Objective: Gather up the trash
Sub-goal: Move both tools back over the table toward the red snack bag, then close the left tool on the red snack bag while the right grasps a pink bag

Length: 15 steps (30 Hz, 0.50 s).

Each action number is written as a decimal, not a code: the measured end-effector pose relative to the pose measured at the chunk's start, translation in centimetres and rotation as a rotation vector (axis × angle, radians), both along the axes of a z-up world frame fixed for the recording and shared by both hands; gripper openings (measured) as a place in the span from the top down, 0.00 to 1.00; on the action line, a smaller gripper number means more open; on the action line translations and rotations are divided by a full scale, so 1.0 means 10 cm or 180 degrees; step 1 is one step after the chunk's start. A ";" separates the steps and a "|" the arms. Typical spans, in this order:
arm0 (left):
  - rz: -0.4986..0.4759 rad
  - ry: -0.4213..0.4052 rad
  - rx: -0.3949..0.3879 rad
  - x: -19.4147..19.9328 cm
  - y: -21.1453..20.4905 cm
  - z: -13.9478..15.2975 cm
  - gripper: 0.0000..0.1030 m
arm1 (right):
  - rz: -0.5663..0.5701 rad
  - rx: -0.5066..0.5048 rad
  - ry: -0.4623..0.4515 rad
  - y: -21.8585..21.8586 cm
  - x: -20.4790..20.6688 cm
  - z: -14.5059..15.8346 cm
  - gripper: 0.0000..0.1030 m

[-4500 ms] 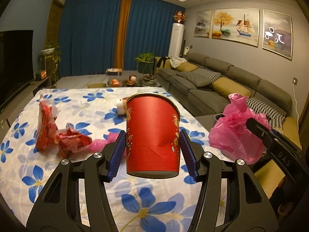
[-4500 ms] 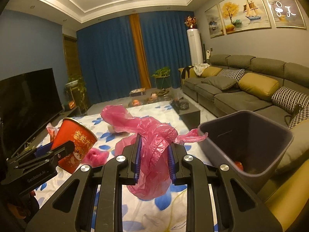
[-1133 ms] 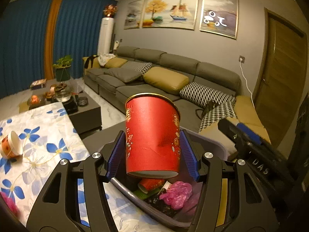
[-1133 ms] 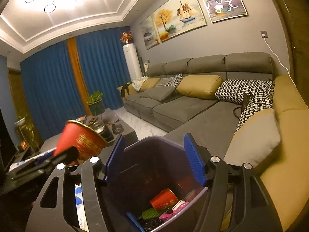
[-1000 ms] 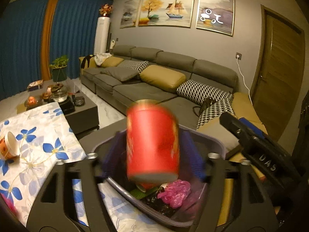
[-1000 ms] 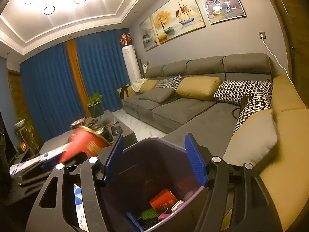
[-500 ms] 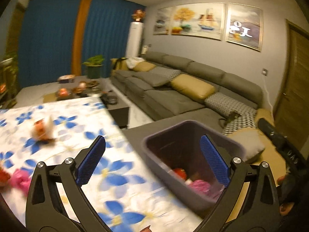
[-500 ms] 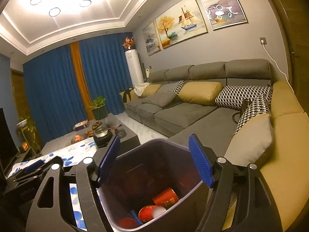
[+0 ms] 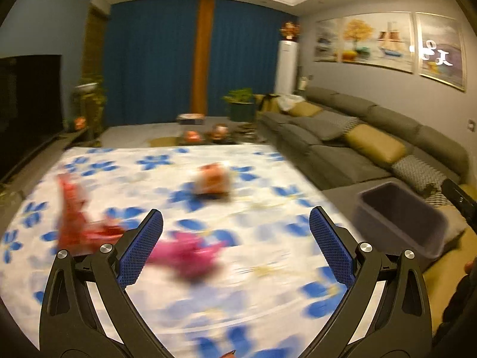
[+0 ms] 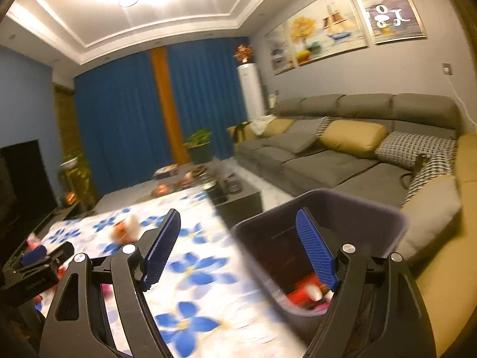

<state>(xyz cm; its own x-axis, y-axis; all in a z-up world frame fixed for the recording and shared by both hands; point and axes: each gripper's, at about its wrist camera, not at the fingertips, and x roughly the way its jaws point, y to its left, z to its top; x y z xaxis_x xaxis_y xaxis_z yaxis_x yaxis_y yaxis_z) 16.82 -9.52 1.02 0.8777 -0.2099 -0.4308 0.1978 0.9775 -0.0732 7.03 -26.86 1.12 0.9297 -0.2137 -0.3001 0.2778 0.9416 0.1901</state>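
Left tongs (image 9: 235,235) gape empty; right tongs (image 10: 238,247) empty, opening; cup (image 9: 212,180) blurred, axis unclear.

**Left claw over floral bench, empty**

Left claw (image 9: 235,240) stands wide apart, nothing between its pads. On the bench (image 9: 268,283), blurred: pink bag (image 9: 187,255), red wrappers (image 9: 74,217), tipped cup (image 9: 213,180). Grey bin (image 9: 399,217) sits right, beside the sofa (image 9: 357,137).

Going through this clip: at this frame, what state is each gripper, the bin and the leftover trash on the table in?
Left gripper: open, holding nothing.
Right gripper: jaws opening, nothing between them.
Bin: upright beside the table, trash inside.
Pink bag: crumpled on the tablecloth.
Red wrapper: crumpled on the tablecloth.
Small cup: blurred, apparently on its side.
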 end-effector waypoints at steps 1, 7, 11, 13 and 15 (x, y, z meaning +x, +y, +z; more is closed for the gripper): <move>0.0105 -0.0004 0.0020 -0.01 0.16 -0.02 0.06 | 0.0089 0.0007 0.0049 0.13 0.05 -0.06 0.24; 0.0563 0.0045 0.0040 -0.06 0.93 -0.11 0.06 | 0.0507 0.0032 0.0270 0.78 0.31 -0.27 0.24; 0.0737 0.0067 0.0031 -0.07 1.30 -0.13 0.06 | 0.0804 -0.0035 0.0426 1.23 0.51 -0.36 0.24; 0.0783 0.0077 0.0001 -0.07 1.44 -0.15 0.06 | 0.0907 -0.0117 0.0498 1.45 0.62 -0.41 0.24; 0.0811 0.0078 -0.0011 -0.04 1.55 -0.16 0.06 | 0.0959 -0.0160 0.0541 1.55 0.71 -0.45 0.24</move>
<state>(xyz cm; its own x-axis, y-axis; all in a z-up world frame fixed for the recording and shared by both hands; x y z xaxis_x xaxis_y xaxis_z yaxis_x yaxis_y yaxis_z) 16.41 5.95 -0.62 0.8918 0.0153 -0.4522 -0.0569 0.9953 -0.0785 14.09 -11.33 -3.37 0.8908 0.0444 -0.4521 0.0096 0.9932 0.1164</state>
